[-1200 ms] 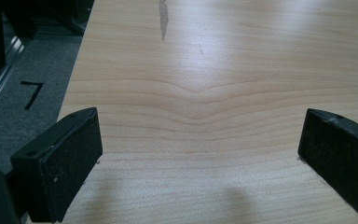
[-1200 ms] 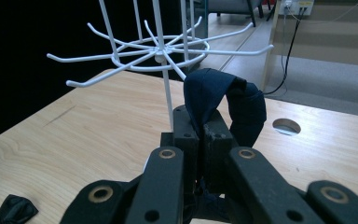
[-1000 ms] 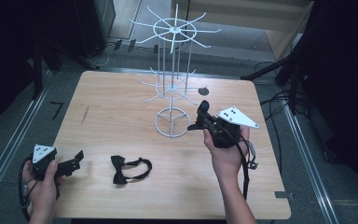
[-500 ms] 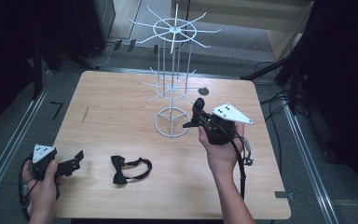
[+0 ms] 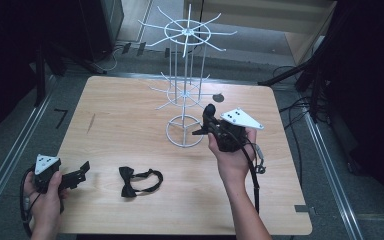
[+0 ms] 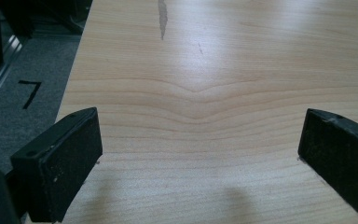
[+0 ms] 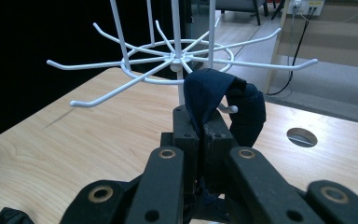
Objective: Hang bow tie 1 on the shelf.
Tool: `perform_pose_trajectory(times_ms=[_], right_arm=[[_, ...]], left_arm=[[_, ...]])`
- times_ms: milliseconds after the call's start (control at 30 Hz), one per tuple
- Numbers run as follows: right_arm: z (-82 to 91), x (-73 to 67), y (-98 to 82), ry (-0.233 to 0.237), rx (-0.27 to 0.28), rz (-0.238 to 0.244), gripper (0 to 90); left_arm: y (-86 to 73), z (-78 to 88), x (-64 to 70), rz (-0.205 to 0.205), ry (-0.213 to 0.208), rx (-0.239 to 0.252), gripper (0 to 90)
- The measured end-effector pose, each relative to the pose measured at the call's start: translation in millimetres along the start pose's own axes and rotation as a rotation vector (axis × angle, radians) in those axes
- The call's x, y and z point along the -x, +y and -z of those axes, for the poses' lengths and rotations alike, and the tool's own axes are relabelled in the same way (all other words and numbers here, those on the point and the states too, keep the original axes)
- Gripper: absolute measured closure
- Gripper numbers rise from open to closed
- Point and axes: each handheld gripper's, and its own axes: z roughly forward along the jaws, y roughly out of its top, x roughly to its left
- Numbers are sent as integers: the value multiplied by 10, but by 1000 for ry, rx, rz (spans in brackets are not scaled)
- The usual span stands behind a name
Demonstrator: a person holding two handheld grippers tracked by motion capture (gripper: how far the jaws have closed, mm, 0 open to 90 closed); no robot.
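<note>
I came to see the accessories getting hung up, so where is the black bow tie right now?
The black bow tie lies flat on the wooden table in the high view, front left of centre, between the left gripper and the person's right forearm.

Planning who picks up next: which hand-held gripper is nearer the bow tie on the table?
Left. The left hand-held gripper sits just beside the bow tie; the right hand-held gripper is farther off, up by the white wire rack.

Right tongs (image 5: 207, 122) beside white rack (image 5: 185, 95); bow tie (image 5: 139, 181) on table (image 5: 130, 120).
</note>
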Motion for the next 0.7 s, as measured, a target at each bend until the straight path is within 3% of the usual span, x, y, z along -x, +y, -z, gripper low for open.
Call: perform_pose_trajectory(times_ms=[700], right_arm=[[-279,-107,12,1,-31,13,878]], left_arm=[[7,-4,-39,2,-5,-5,0]])
